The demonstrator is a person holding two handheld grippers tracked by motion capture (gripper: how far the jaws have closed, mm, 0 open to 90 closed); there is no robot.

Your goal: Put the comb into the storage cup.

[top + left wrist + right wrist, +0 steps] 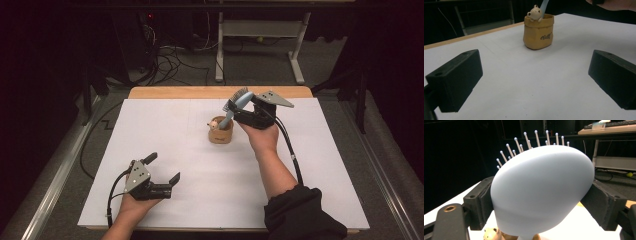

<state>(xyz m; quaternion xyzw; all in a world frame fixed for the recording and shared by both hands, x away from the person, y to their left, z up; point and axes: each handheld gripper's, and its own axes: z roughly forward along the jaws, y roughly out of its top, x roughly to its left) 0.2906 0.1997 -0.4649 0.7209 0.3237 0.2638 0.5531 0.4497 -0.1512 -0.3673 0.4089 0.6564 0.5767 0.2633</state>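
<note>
1 pale blue hairbrush (235,107) stood handle-down in the tan pot (220,132), long axis tilted off upright, head leaning up and away from the pot toward the far right. Bristles facing away from the right gripper (246,107), smooth back turned to it. Right jaws set wide, 1 on each side of the brush head, pads against its edges in the right gripper view. Small bear figure (534,13) on the pot's rim. Left gripper (162,169) well short of the pot, near-left of it, low over the white table (320,165), jaws spread wide with nothing between.
</note>
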